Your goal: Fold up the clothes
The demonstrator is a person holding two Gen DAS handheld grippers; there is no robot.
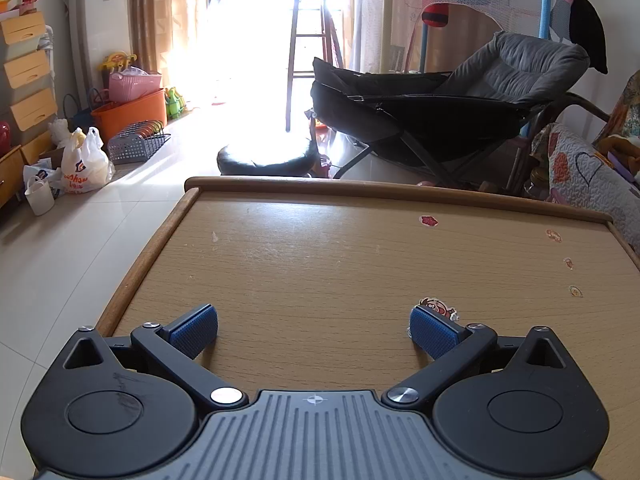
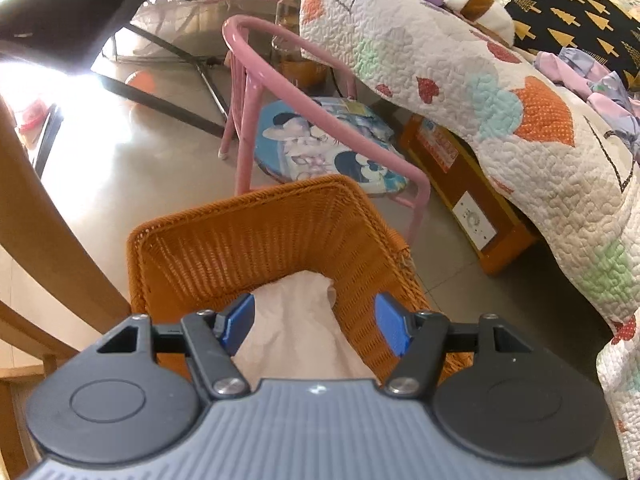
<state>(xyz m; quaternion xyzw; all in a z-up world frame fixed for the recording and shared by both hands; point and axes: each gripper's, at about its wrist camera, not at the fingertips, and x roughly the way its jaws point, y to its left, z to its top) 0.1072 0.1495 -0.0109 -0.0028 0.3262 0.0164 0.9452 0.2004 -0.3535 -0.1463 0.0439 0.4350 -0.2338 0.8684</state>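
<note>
The left hand-held gripper [image 1: 314,332] hangs low over the near part of the desk [image 1: 320,248], its blue pads spread wide with nothing between them. The wooden desk top is scuffed, framed by a raised rim, and carries a cartoon sticker [image 1: 438,307] just beyond the right pad and a few small stickers along its right side. The right hand-held gripper [image 2: 316,330] is off the desk, above an orange wicker basket [image 2: 256,232] on the floor; its pads are spread too, either side of a pale cloth [image 2: 300,320] that lies in the basket. Whether a pad touches the cloth cannot be told.

Past the basket stand a pink child's chair [image 2: 256,92] with a cartoon seat and a bed under a quilt [image 2: 480,92] patterned with hearts. Beyond the desk's far rim sit a round black stool [image 1: 264,158], a dark reclining chair [image 1: 460,108], and a tall wooden stool [image 1: 310,40] against a glaring bright doorway. Along the left wall are an orange tub [image 1: 132,114], a pink basket [image 1: 134,86] and a white plastic bag [image 1: 84,166] on the pale tiled floor.
</note>
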